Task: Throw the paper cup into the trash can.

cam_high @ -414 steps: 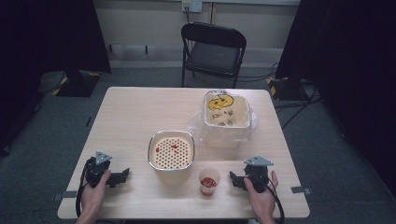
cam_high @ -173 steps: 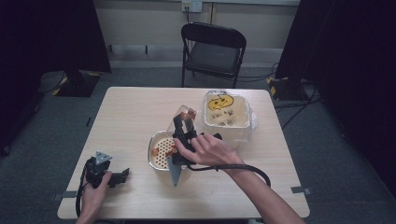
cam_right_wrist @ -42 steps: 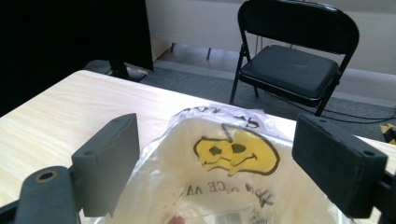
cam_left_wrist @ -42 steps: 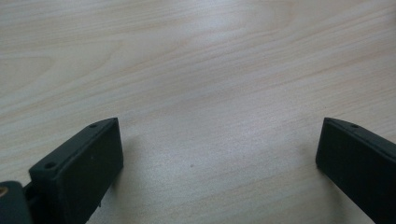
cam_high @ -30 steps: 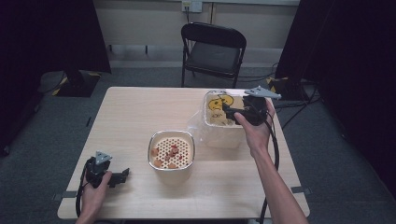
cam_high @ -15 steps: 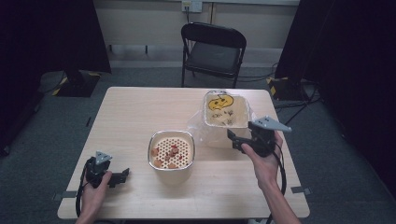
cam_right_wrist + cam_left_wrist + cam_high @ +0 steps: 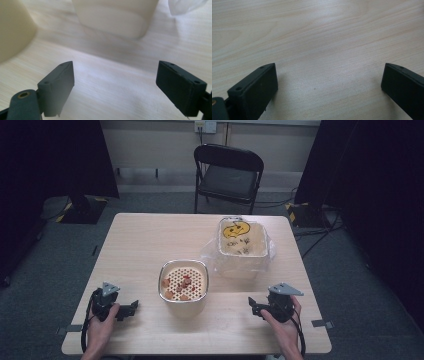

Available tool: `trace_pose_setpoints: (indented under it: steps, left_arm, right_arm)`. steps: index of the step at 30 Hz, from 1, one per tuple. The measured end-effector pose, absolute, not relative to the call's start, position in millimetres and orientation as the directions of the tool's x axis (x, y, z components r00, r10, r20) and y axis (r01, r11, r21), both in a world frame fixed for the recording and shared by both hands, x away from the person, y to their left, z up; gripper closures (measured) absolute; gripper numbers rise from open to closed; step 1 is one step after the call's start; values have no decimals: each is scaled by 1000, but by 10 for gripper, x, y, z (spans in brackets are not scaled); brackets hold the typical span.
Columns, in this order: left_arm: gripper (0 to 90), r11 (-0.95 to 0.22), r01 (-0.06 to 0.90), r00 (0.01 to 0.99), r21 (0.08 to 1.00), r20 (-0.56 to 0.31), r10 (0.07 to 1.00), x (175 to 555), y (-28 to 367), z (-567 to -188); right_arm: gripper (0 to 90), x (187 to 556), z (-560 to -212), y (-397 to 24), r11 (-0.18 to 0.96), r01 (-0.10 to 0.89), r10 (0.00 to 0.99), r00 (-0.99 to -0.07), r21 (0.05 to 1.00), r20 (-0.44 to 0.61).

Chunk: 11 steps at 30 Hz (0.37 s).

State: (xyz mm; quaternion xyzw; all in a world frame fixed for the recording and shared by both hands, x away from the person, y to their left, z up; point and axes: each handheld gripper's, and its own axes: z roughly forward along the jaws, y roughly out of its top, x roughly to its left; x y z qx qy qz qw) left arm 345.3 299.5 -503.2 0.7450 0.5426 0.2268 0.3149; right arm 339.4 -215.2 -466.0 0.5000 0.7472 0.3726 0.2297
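Observation:
A cream strainer bowl [image 7: 183, 282] with a perforated floor holds several red and orange pieces and sits at the table's middle front. Behind it to the right stands a cream bin [image 7: 242, 240] lined with a clear bag, a yellow face on its inside. My left gripper [image 7: 131, 307] rests on the table at the front left, open, with bare wood between its jaws [image 7: 324, 82]. My right gripper [image 7: 251, 306] lies at the front right, open and empty, pointing left; the right gripper view shows the bin's base [image 7: 112, 20] ahead and the bowl's side [image 7: 12, 30] at the left.
The wooden table [image 7: 150, 240] has bare surface along its left half and front edge. A black folding chair [image 7: 227, 175] stands behind the far edge. Cables run across the grey floor at the right.
My right hand has come down from over the bin to the table's front right, its jaws empty. The small cup seen long before is gone. The left gripper has stayed put.

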Motion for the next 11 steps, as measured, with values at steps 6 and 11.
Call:
trace_pose_setpoints:
  steps: [6,11]
  left_arm:
    - [0,-213,666,309,715,-5,951,3454,2994,-5033]
    - [0,-213,666,310,715,-5,951,3454,2995,-5033]
  right_arm:
    - [156,3445,-4940,-2184,266,637,922,-387,724,1]
    - [130,3439,-5000,-2193,267,622,925,-380,736,-14]
